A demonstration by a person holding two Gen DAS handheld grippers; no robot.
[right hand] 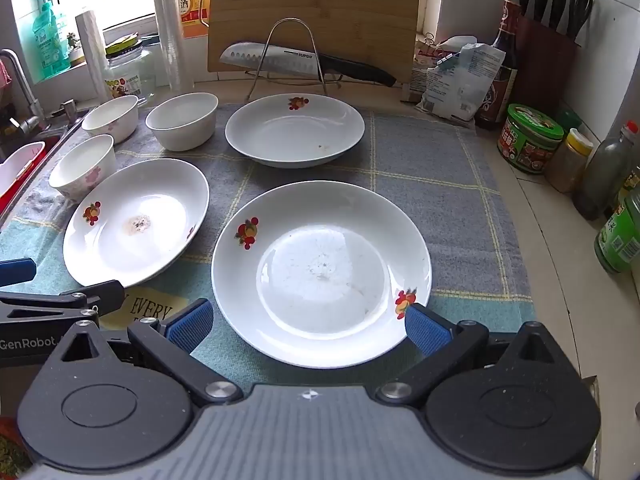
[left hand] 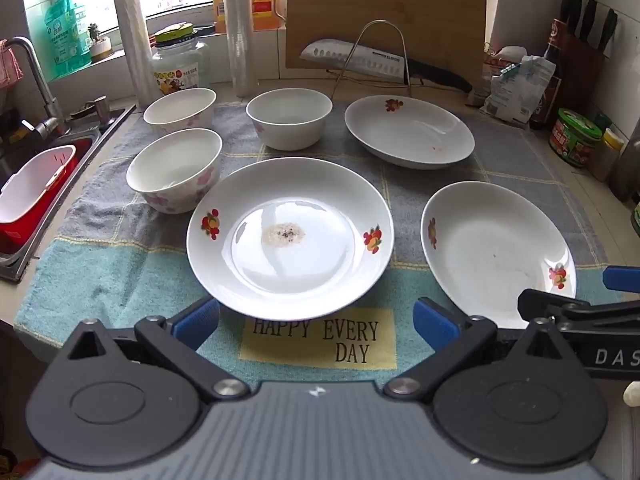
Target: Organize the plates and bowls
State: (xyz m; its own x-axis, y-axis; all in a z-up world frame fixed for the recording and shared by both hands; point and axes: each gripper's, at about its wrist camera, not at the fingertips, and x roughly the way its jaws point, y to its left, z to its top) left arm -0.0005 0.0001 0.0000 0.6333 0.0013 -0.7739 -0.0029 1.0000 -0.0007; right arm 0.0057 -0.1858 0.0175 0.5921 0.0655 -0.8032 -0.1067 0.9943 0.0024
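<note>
Both jaws are held wide open: the left gripper (left hand: pixel 316 322) is faced by a stained white fruit-print plate (left hand: pixel 291 236) — the right gripper (right hand: pixel 308 326) by a second such plate (right hand: pixel 322 276), its near rim set between the blue pads.

A checked towel (right hand: pixel 420 168) covers the counter (right hand: pixel 560 280) ahead of the fingers; jars (right hand: pixel 528 140) stand on the bare counter, right of them.

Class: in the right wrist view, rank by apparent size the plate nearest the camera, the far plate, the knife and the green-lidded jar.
1. Nearest plate, though nearness inflates it.
2. Knife and far plate: similar span, unranked.
3. Green-lidded jar.
</note>
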